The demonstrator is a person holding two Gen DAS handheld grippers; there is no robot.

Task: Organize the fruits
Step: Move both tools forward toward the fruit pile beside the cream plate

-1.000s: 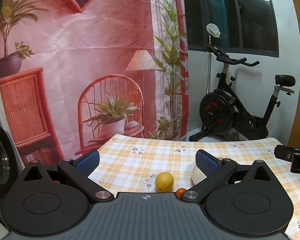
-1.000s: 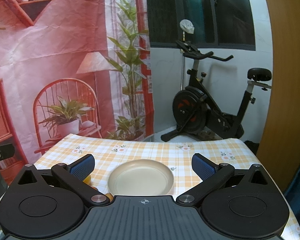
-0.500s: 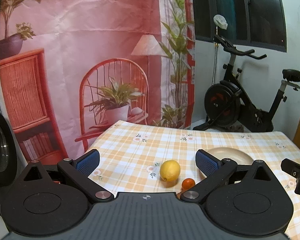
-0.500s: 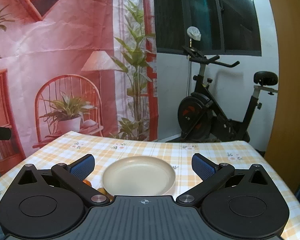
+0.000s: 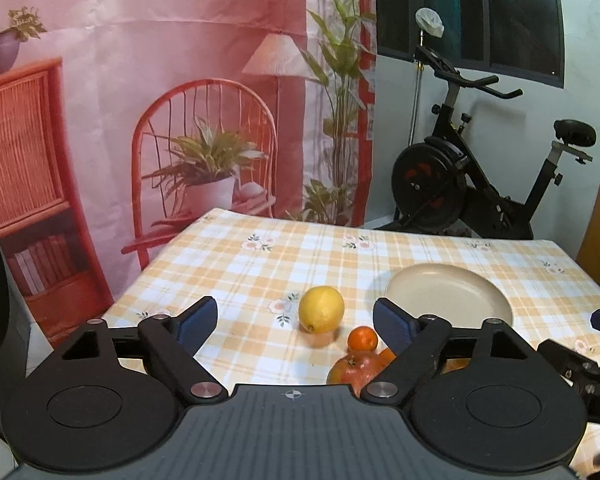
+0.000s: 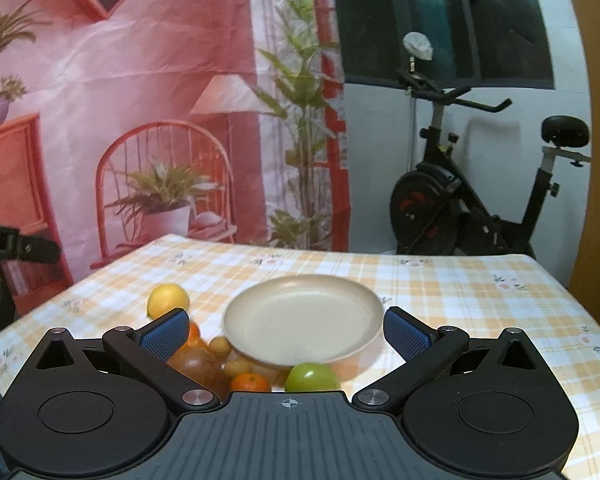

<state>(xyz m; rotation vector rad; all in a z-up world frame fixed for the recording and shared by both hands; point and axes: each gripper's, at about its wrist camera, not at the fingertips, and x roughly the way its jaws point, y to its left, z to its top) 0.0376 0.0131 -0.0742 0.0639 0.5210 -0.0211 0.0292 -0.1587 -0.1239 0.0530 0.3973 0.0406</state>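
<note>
Table (image 5: 400, 256) with orange-checked cloth, bearing one cream plate (image 6: 300, 316), bare inside; all fruit lies off the plate, on the cloth: lemon (image 5: 321, 314) left of the plate and apart from it, small orange (image 5: 363, 338) just nearer than the lemon, pomegranate (image 6: 198, 366), a second orange (image 6: 251, 383), several small tan fruits (image 6: 220, 346) and a green apple (image 6: 312, 377) clustered at the plate's near-left rim. Left gripper (image 5: 295, 324): jaws apart, just been closing, nothing pressed, the lemon seen in the gap beyond them. Right gripper (image 6: 287, 334): jaws wide apart, grasping nothing, plate beyond the gap; exercise bike (image 6: 480, 200) and printed backdrop (image 6: 140, 120) behind the table's far edge.
</note>
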